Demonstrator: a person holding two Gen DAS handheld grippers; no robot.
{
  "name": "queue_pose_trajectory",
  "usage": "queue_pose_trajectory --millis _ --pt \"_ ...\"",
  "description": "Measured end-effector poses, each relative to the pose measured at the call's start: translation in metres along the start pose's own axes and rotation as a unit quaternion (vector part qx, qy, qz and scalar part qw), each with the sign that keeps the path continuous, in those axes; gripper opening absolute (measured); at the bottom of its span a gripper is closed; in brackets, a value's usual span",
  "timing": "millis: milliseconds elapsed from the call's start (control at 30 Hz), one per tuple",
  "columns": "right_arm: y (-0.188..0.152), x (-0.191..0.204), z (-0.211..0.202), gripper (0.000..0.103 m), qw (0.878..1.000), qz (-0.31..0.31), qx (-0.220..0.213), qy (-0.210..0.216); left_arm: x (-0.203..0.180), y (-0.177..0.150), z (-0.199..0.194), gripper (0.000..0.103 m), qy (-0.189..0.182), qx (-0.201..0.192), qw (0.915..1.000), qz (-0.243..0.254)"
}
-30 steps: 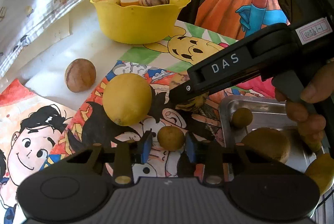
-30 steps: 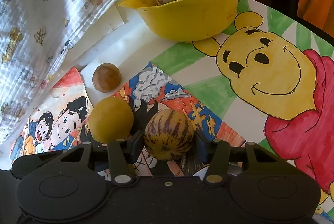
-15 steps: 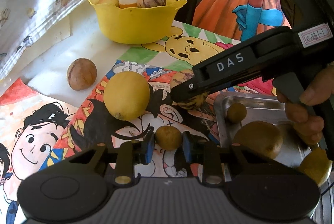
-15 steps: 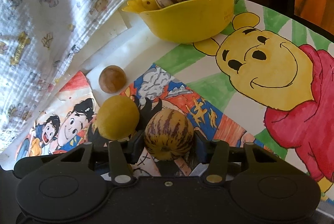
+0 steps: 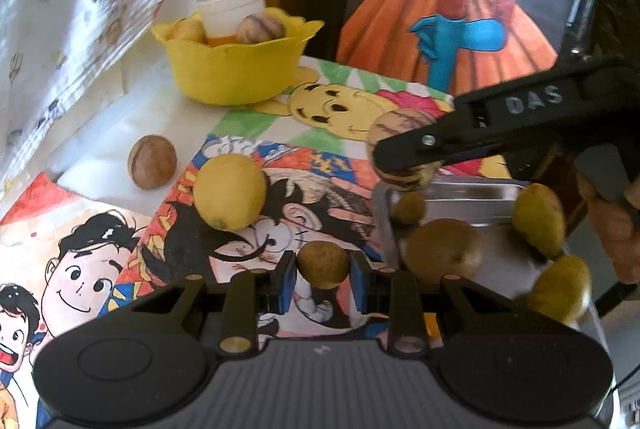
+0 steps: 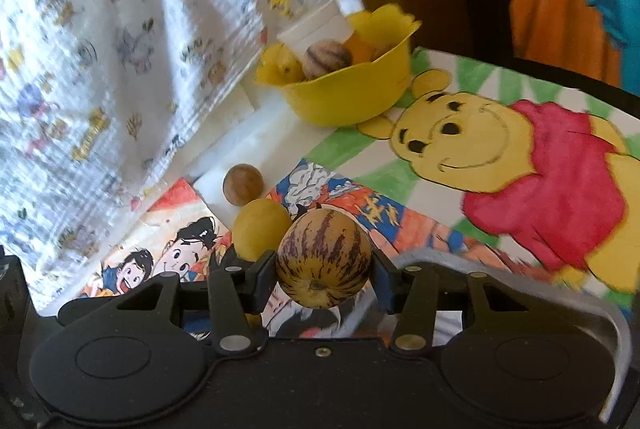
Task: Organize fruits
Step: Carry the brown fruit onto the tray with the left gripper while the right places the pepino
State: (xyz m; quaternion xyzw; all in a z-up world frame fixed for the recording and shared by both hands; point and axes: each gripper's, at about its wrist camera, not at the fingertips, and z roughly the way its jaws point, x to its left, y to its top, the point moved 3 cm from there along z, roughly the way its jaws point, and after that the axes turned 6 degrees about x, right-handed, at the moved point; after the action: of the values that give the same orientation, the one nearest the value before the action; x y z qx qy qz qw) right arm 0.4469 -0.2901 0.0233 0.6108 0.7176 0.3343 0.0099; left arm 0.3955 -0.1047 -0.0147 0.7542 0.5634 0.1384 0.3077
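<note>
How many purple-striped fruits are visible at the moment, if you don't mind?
2: one striped fruit gripped in the right tool, another in the yellow bowl. Others may lie hidden in the bowl.

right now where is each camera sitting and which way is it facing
Left wrist: on the left gripper, looking forward and down past its small brown fruit to the metal tray; right gripper and a hand show.
Right wrist: on the right gripper, facing the yellow bowl past its striped fruit.
Both share the bowl, yellow fruit and brown round fruit.
</note>
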Motion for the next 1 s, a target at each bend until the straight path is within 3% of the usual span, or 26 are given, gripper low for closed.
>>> queue_pose_trajectory --millis 567,1000 --pt "-0.122 0.008 -0.097 0.052 0.988 0.110 -0.048 -0.097 -0.048 -0.046 -0.045 0.031 -0.091 0.017 0.9914 0.093" --pt "-0.185 -0.002 -0.106 0.052 0.978 0.160 -0.038 -0.130 -0.072 -0.081 -0.043 0.031 -0.117 0.050 0.9839 0.126"
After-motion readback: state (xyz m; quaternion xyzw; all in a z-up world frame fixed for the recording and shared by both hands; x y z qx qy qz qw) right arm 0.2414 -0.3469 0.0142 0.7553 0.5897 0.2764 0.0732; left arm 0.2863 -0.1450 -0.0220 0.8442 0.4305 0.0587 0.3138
